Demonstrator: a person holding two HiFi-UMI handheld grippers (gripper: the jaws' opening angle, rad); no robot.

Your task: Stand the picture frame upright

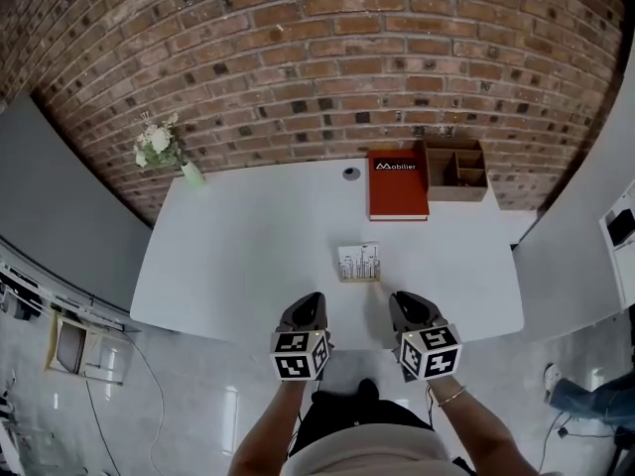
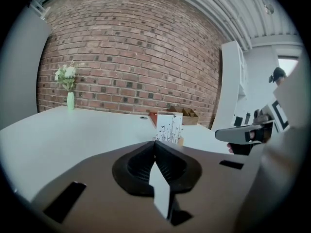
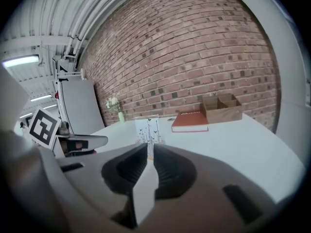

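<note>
The left gripper [image 1: 310,297] had its two dark jaws pressed shut, tip to tip, with nothing between them. The right gripper [image 1: 402,297] had its jaws pulled together too, with only a thin slit left, and it held nothing. The jaws were black, curved and ribbed on the inside, and they sat in smooth grey shells. Each gripper had a cube with black and white squares on it, low in the head view.

Both grippers hung over the near edge of the table [image 1: 248,256], low in the middle of the head view. The table top was white, smooth and flat, with rounded corners.

The picture frame [image 1: 358,263] stood upright on the table, just past the two tips and between them, touching neither. It was a small flat rectangle. Its front was white, with thin dark plant stems and tiny butterflies drawn on it. A pale wooden strip ran along its bottom.

Farther up, near the back edge, a red book [image 1: 398,184] lay flat. A brown wooden box [image 1: 455,170] with open compartments stood just beside it. White flowers in a pale green vase [image 1: 192,175] stood at the upper left. A rough red brick wall [image 1: 317,58] filled the top.
</note>
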